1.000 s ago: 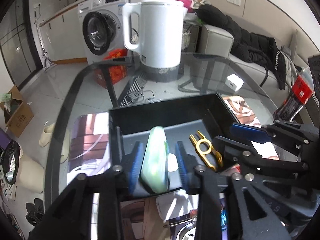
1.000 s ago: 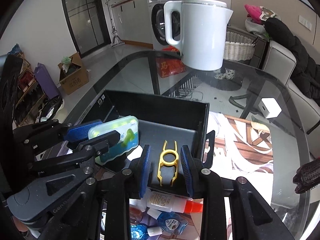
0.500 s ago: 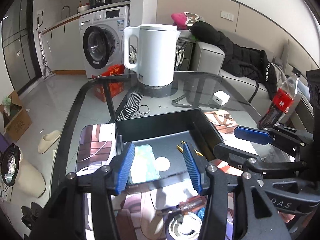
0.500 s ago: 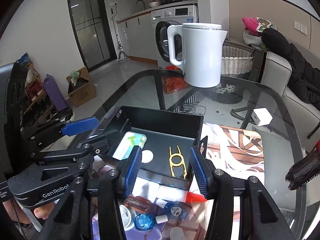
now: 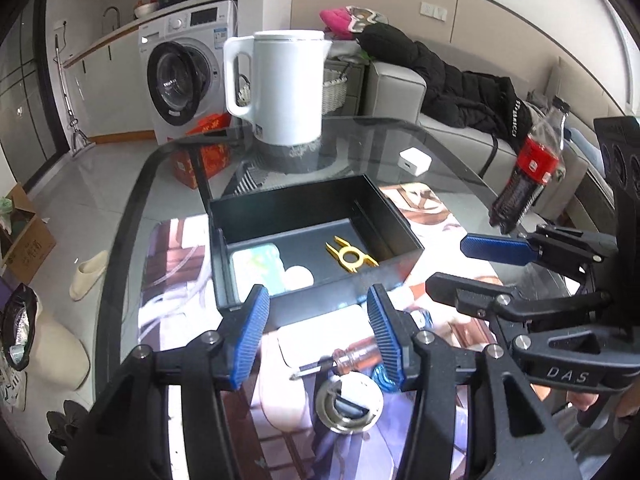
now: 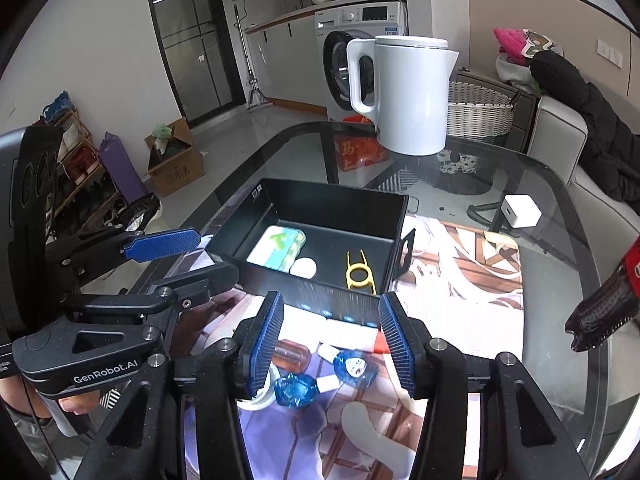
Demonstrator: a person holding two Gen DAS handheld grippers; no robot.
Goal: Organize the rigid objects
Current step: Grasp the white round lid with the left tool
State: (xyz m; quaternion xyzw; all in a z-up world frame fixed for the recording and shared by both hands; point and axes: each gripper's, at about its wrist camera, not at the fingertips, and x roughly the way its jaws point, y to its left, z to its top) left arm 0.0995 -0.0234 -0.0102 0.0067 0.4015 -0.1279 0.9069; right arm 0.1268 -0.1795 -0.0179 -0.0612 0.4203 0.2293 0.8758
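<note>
In the black box, from left to right, a green case, a white disc and a yellow tool are already placed. Both the left gripper and right gripper are parted and empty, their jaws just opened. A screwdriver and blue bottles are left on the mat.

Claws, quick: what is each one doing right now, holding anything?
Left claw: open, holding nothing; jaws have just been opening.
Right claw: open, holding nothing; jaws have just been opening.
</note>
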